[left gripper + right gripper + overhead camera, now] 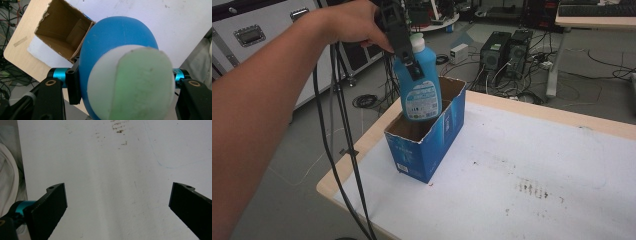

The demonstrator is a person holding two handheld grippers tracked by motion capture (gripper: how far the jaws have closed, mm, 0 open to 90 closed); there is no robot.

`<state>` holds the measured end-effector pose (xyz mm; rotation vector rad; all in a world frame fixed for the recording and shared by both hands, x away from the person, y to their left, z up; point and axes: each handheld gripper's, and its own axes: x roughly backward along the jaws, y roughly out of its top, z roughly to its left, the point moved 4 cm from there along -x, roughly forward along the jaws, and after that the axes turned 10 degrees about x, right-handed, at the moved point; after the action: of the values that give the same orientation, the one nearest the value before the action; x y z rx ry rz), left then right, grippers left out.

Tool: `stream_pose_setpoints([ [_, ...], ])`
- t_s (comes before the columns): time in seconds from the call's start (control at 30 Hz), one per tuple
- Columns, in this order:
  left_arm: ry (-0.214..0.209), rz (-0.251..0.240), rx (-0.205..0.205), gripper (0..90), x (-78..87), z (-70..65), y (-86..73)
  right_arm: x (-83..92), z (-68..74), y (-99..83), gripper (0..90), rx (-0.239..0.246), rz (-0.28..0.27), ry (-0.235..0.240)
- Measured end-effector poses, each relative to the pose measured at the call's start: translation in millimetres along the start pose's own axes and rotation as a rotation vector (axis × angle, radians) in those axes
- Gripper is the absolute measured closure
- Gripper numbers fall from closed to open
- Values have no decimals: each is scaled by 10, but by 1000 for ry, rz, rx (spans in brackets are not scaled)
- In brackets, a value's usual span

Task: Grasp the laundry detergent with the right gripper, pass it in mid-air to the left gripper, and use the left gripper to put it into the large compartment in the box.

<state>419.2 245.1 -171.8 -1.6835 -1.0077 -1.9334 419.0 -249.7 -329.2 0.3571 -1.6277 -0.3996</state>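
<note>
My left gripper clamps the blue bottle by its stiff, slick-looking shoulders above the open box near the table's left edge, while my right gripper gapes empty.

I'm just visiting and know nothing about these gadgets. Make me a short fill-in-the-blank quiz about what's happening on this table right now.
1. The left gripper holds a ____ bottle with a white cap.
2. The bottle hangs above an open cardboard ____ that stands on the table.
3. The right gripper has its jaws spread wide and holds ____.
4. Inside, the box is ____.

Missing words: blue; box; nothing; empty
</note>
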Motion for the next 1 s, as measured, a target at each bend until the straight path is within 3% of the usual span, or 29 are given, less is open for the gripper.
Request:
stream_pose_setpoints([
  [0.4,-7,37,-3,379,-382,69,-140,-46,12,-17,10,-11,12,11],
  [1.0,-42,93,-8,379,-1134,55,-300,-155,23,-89,10,-27,27,33],
])
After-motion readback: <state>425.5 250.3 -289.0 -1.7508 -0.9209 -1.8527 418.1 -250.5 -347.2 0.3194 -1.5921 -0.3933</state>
